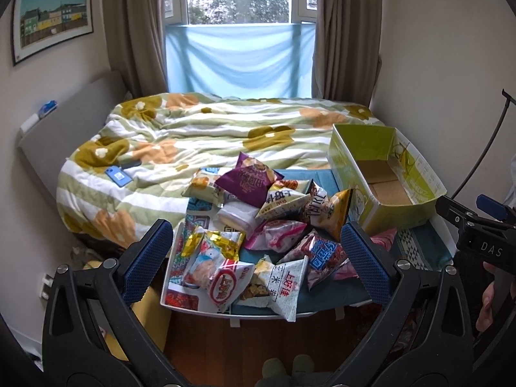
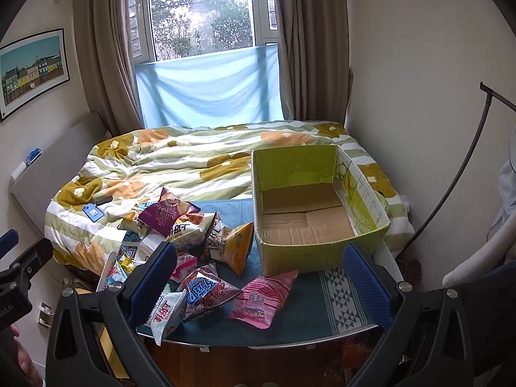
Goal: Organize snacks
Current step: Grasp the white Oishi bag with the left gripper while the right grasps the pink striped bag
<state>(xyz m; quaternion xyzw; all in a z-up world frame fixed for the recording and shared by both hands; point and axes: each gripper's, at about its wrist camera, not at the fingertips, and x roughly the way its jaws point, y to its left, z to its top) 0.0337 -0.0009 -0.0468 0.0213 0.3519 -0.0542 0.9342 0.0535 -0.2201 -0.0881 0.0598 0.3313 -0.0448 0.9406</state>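
Observation:
A heap of several snack bags (image 1: pixel 258 225) lies on a low table (image 1: pixel 419 245) covered by a teal cloth. Topmost is a purple bag (image 1: pixel 246 180); a pink bag (image 2: pixel 261 300) lies nearest the green cardboard box (image 2: pixel 322 251), which stands open-topped and holds nothing at the table's right. My left gripper (image 1: pixel 258 264) hangs open in front of the heap, fingers (image 1: pixel 148 258) wide apart. My right gripper (image 2: pixel 261 283) is open too, hovering before the pink bag and the box. In the left wrist view the right gripper's body (image 1: pixel 477 235) shows at the right edge.
Behind the table is a bed with a flowered quilt (image 1: pixel 209 129), a blue phone (image 1: pixel 117 175) on it. Window and curtains at the back. Wooden floor (image 1: pixel 258 338) lies below the table edge. A dark curved pole (image 2: pixel 451 174) stands at the right wall.

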